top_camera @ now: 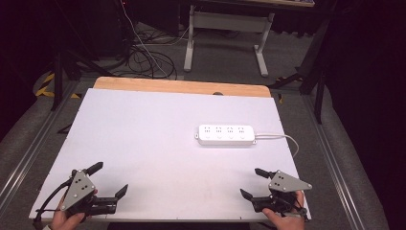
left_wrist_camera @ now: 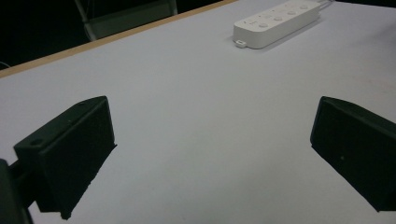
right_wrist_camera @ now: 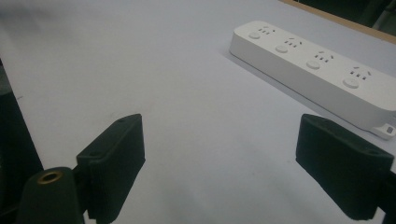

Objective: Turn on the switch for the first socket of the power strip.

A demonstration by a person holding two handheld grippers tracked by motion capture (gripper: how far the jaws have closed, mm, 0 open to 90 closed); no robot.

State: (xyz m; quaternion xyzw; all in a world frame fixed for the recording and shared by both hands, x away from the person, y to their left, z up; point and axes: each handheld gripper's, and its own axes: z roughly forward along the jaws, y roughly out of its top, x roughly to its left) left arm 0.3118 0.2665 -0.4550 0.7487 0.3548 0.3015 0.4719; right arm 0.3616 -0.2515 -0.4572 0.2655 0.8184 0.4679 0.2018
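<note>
A white power strip [top_camera: 226,134] with several sockets and round buttons lies flat on the white tabletop [top_camera: 158,143], right of centre, its white cable [top_camera: 282,138] trailing off to the right. In the left gripper view the power strip [left_wrist_camera: 275,21] sits far off at the top. It lies closer in the right gripper view, where the power strip [right_wrist_camera: 322,70] is at the upper right. My left gripper [top_camera: 109,178] rests open at the table's near left corner. At the near right, my right gripper [top_camera: 253,182] is open too. Nothing is between either pair of jaws.
The table's far edge is a bare wooden strip [top_camera: 182,86]. Beyond it, on the grey floor, stand a white table frame [top_camera: 225,33] and a tangle of black cables [top_camera: 143,60]. Metal rails [top_camera: 28,148] run along both sides of the table.
</note>
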